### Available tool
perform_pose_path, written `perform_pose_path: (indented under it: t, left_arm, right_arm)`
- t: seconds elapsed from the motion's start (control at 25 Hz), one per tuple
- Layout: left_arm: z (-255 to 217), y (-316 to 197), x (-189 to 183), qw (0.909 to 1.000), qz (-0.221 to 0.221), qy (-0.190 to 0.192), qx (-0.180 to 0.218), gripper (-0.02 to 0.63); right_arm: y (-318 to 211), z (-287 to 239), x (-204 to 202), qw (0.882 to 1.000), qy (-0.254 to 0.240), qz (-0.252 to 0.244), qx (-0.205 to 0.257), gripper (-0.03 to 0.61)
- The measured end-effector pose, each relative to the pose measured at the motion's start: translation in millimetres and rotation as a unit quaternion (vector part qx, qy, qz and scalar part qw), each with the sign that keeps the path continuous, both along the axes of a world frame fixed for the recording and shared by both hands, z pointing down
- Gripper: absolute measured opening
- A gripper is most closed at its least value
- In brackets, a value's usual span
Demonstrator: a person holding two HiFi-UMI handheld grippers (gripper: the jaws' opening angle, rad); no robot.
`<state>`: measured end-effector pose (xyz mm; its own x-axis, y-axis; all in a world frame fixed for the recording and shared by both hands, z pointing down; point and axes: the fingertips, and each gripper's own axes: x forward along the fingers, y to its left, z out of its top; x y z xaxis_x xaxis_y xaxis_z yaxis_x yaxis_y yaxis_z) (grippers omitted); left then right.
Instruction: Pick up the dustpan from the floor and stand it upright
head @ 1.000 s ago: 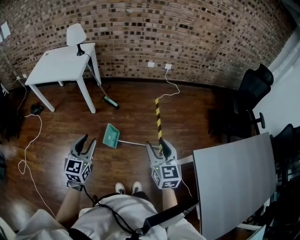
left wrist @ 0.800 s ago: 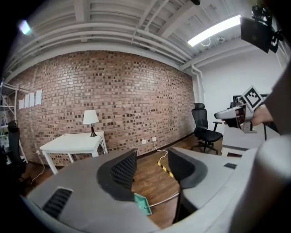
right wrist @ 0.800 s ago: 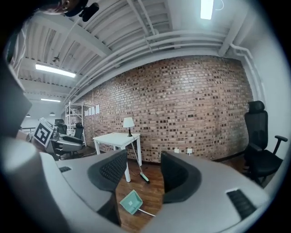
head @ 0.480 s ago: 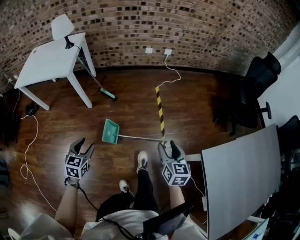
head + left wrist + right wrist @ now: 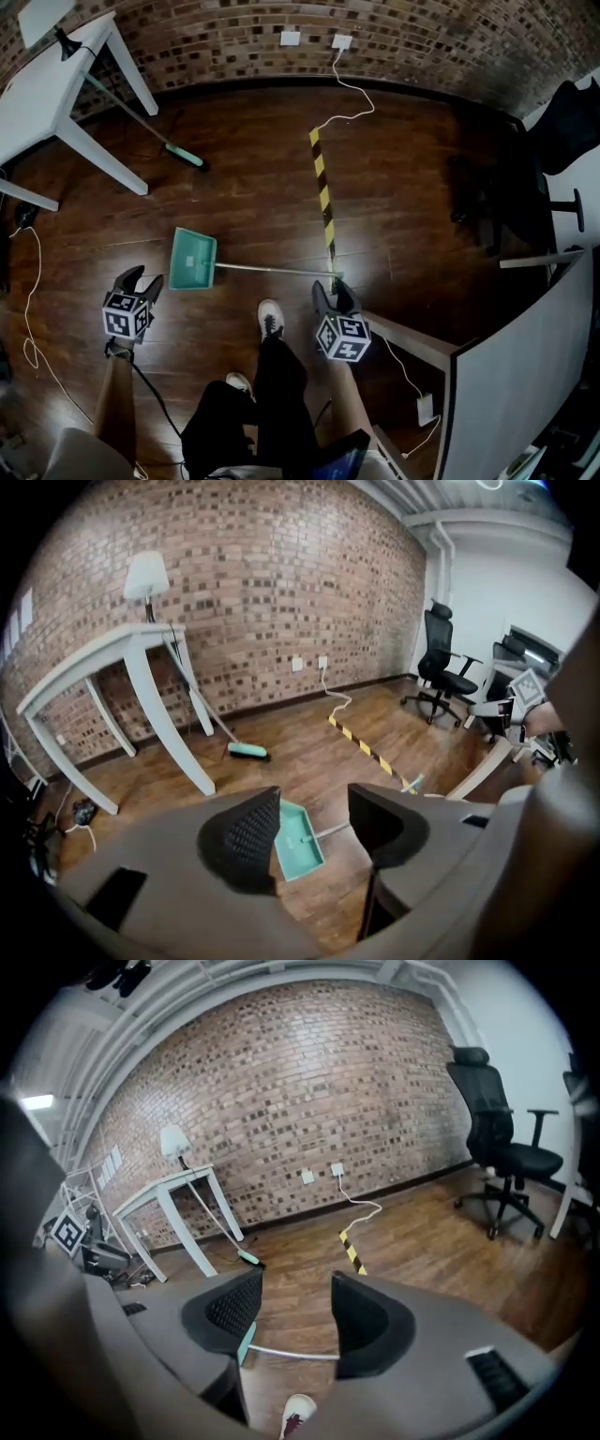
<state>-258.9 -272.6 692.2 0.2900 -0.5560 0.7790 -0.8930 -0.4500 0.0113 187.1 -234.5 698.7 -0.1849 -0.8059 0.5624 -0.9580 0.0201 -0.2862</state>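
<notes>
The teal dustpan [image 5: 192,259] lies flat on the wooden floor, its thin metal handle [image 5: 277,271] running right to a teal tip. My left gripper [image 5: 139,277] hangs low just left of the pan, apart from it. Its jaws have just been opening and stand open with nothing between them; the left gripper view frames the pan [image 5: 300,841] beyond my left gripper [image 5: 314,803]. My right gripper [image 5: 330,289] is open beside the handle's end. In the right gripper view the handle [image 5: 291,1352] runs across behind my right gripper [image 5: 295,1288], untouched.
A white table [image 5: 37,94] stands at the back left, a broom [image 5: 141,127] leaning on it. A yellow-black tape strip [image 5: 323,192] runs down the floor. A grey desk [image 5: 525,375] is close on the right, a black chair [image 5: 562,122] beyond. The person's shoe [image 5: 270,319] is between the grippers.
Both grippers have dropped toward the floor and the view has sunk with them. The person has stepped one foot forward. The dustpan lies where it was.
</notes>
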Motion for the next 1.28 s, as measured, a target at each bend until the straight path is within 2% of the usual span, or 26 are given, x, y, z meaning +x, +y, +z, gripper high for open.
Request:
perform_pose_path:
  t: [0.12,0.24,0.4,0.44,0.6,0.64,0.72,0.8,1.0,1.08,1.12,1.16,1.2,1.28]
  left_arm:
    - [96,-15,-7,0.9970,-0.010,-0.024,-0.072,0.239]
    - [174,-23,-18,0.9923,-0.021,-0.044,-0.114,0.241]
    - [253,-31,-42,0.9897,-0.027,-0.056,-0.130,0.245]
    - [266,-36,-47,0.9892,-0.029,-0.062,-0.130,0.269]
    - [298,-59,-60,0.9882,-0.024,-0.102,-0.111,0.285]
    - [306,-64,-65,0.9871,-0.015,-0.115,-0.111,0.315]
    - [322,-69,-70,0.9842,0.005,-0.133,-0.117,0.346]
    - [338,-68,-70,0.9827,0.016,-0.128,-0.133,0.359]
    - [368,-59,-79,0.9786,0.004,-0.121,-0.166,0.359]
    - [377,-53,-76,0.9783,-0.002,-0.110,-0.176,0.360]
    - [381,-51,-76,0.9790,-0.011,-0.103,-0.176,0.364]
    - [384,-51,-77,0.9809,-0.023,-0.090,-0.171,0.337]
    - [387,-51,-77,0.9834,-0.033,-0.069,-0.165,0.250]
    - [391,-50,-73,0.9860,-0.038,-0.025,-0.160,0.149]
  right_arm:
    - [-16,100,11,0.998,-0.051,0.038,-0.027,0.242]
    - [-18,193,19,0.989,-0.109,0.087,-0.048,0.242]
    - [-2,314,30,0.967,-0.182,0.162,-0.071,0.242]
    - [0,341,34,0.961,-0.199,0.179,-0.074,0.242]
    - [0,420,56,0.937,-0.246,0.239,-0.064,0.242]
    - [0,436,60,0.930,-0.261,0.253,-0.058,0.242]
    - [-2,458,67,0.915,-0.293,0.274,-0.038,0.242]
    - [-9,466,70,0.908,-0.316,0.273,-0.010,0.242]
    - [-35,473,61,0.900,-0.354,0.255,0.009,0.242]
    - [-45,472,59,0.902,-0.360,0.238,0.005,0.235]
    - [-49,472,57,0.905,-0.359,0.228,0.001,0.179]
    - [-52,472,56,0.908,-0.356,0.222,-0.003,0.166]
    - [-54,471,56,0.910,-0.352,0.218,-0.003,0.112]
    - [-59,463,53,0.913,-0.349,0.212,0.007,0.104]
